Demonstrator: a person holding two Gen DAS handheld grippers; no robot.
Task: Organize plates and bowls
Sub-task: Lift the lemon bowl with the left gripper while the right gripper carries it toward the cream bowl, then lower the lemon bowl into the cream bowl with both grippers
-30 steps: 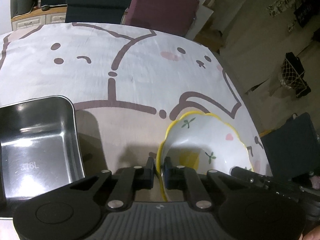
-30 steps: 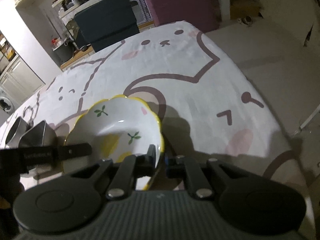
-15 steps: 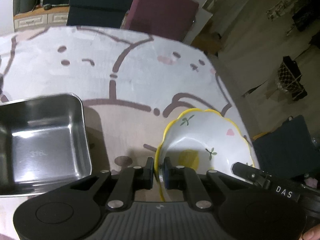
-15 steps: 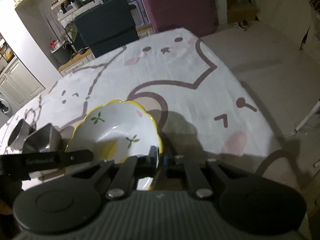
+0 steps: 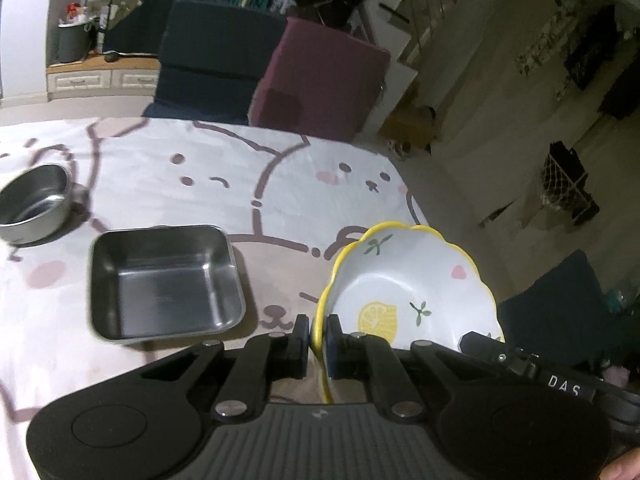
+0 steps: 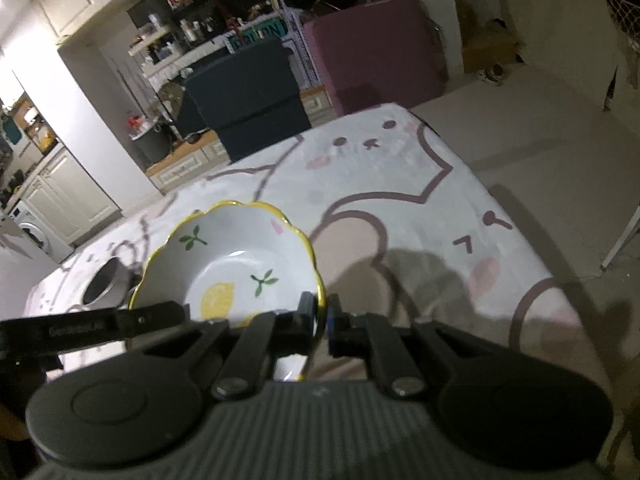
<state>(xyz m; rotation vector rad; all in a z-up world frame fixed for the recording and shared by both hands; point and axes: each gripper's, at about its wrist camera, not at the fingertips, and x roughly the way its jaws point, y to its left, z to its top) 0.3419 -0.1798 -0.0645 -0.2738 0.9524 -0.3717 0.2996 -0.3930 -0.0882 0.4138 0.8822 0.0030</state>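
Lettering "DAS" marks right tool (image 5: 568,380) beside bowl (image 5: 416,280).

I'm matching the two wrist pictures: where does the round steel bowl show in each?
Left wrist: round steel bowl at far left edge, beyond the square steel tray.
Right wrist: lower left, partly hidden behind the yellow-rimmed lemon bowl.
Shared landmark: that lemon bowl.

Place: a lived-in home, open living and kitchen area
Table: cartoon-animal tablecloth (image 5: 192,160) spread right across it
Seating: navy armchair (image 5: 216,52) beside a maroon one (image 5: 324,80)
Kitchen side: cream cabinets (image 6: 68,196), washing machine (image 6: 34,236) at the left edge
Back wall: cluttered shelves (image 6: 192,28)
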